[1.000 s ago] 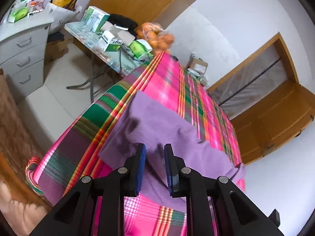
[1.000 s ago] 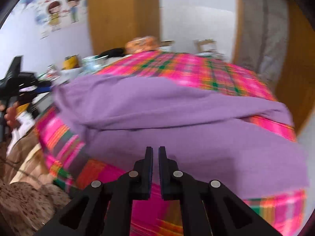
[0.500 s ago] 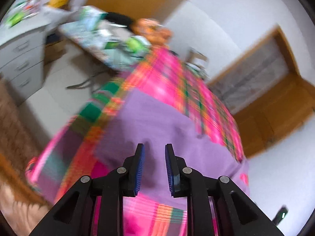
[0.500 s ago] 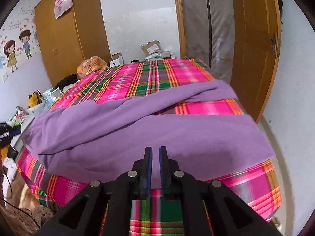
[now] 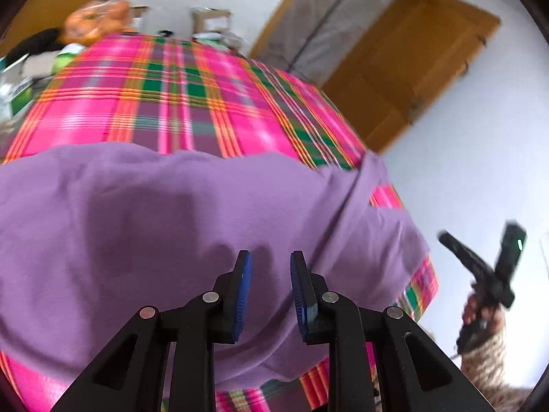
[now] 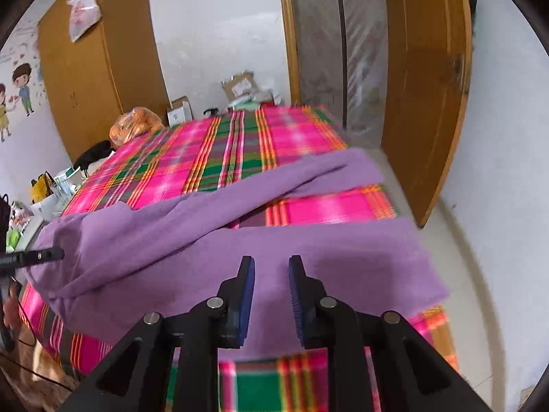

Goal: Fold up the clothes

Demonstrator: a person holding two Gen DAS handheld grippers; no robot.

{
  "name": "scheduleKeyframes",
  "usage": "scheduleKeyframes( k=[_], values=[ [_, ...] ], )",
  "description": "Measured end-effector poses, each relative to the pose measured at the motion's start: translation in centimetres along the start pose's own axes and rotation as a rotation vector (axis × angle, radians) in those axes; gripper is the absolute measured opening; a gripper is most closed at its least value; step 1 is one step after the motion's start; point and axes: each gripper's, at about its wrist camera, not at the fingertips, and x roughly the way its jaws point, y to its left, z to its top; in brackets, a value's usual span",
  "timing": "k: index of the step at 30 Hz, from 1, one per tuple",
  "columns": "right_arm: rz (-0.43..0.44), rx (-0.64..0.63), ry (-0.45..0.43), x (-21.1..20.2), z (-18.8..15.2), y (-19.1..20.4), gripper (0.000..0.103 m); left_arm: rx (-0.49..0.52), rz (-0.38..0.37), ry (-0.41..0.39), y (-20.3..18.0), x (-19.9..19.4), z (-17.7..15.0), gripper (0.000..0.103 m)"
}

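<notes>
Currently both grippers, left (image 5: 267,276) and right (image 6: 271,281), hover with fingers part-open, holding nothing. Purple garment (image 6: 206,240) lies spread across the plaid bed (image 6: 240,147), near edge. Looks soft, light, floppy; pinch hem corners, not mid-panel.

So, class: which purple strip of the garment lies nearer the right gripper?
The wide flat strip right under the right gripper; the other strip runs slantwise farther back, with plaid bedspread showing between them.

purple garment (image 6: 212,240), pink-green plaid bedspread (image 6: 240,147)
</notes>
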Motion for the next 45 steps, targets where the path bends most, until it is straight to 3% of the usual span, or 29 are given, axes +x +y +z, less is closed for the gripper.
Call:
scheduleKeyframes(
  k=[7,11,16,20,25,32,34,36,40,45],
  values=[
    [0.097,0.018,0.055,5.4,1.6,1.4,0.021,0.067,-0.071,0.059,-1.3,1.9,-0.2,0.024],
    [0.128,0.039,0.060,7.5,3.3,1.5,0.031,0.091,-0.103,0.095,-1.8,3.3,-0.2,0.024],
    [0.164,0.059,0.082,9.7,4.7,1.9,0.033,0.101,-0.133,0.148,-2.2,4.6,-0.5,0.024],
    [0.171,0.056,0.092,11.0,5.9,2.6,0.044,0.097,-0.157,0.177,-2.3,5.2,-0.8,0.024],
    [0.167,0.081,0.101,12.5,7.4,4.0,0.045,0.095,-0.197,0.188,-2.5,5.5,-1.0,0.024],
    [0.093,0.096,0.160,14.6,7.3,4.7,0.045,0.113,-0.248,0.203,-3.0,5.7,-1.6,0.024],
    [0.063,0.118,0.164,14.8,6.9,4.2,0.037,0.116,-0.263,0.206,-3.2,5.5,-1.7,0.024],
    [0.042,0.128,0.163,14.6,6.5,3.8,0.016,0.116,-0.265,0.207,-3.2,5.5,-1.8,0.024],
    [0.006,0.117,0.141,13.6,5.5,3.3,0.007,0.115,-0.259,0.210,-3.2,5.5,-1.9,0.024],
    [0.011,0.173,0.102,11.9,4.6,2.1,0.005,0.118,-0.221,0.209,-3.2,5.6,-2.1,0.024]
  ],
)
